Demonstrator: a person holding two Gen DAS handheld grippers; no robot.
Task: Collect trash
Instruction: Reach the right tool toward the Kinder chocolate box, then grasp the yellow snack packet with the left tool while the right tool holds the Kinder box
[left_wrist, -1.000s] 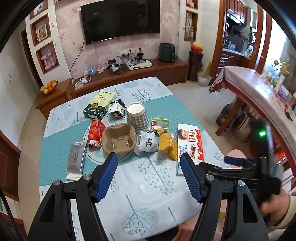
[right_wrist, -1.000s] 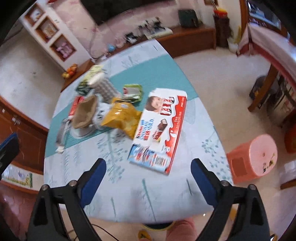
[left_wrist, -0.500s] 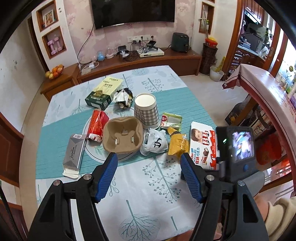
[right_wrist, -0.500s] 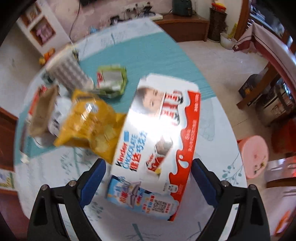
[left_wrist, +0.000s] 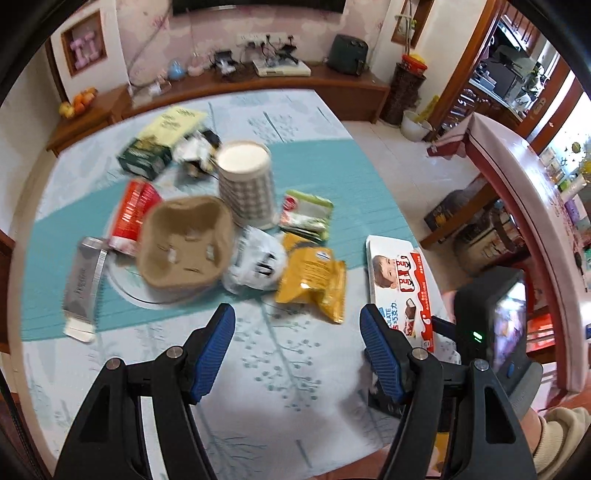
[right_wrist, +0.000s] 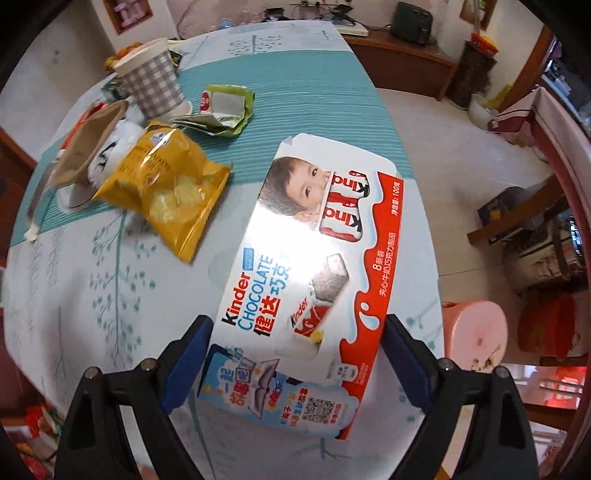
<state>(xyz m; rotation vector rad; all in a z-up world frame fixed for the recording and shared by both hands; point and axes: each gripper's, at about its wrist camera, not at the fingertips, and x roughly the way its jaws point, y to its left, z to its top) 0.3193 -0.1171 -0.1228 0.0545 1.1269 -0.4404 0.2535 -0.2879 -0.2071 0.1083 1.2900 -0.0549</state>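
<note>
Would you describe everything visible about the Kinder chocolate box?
The Kinder chocolate box is a flat, glossy cardboard carton, white with a red edge and a light-blue end, printed with a child's picture and chocolate bars. It lies face up near the tablecloth's edge. The right gripper straddles its near end, jaws just closing, pads apparently not yet pressing.

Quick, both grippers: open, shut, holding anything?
Left gripper: open, empty.
Right gripper: open, closing astride the flat white-and-red chocolate box, not yet gripping.
</note>
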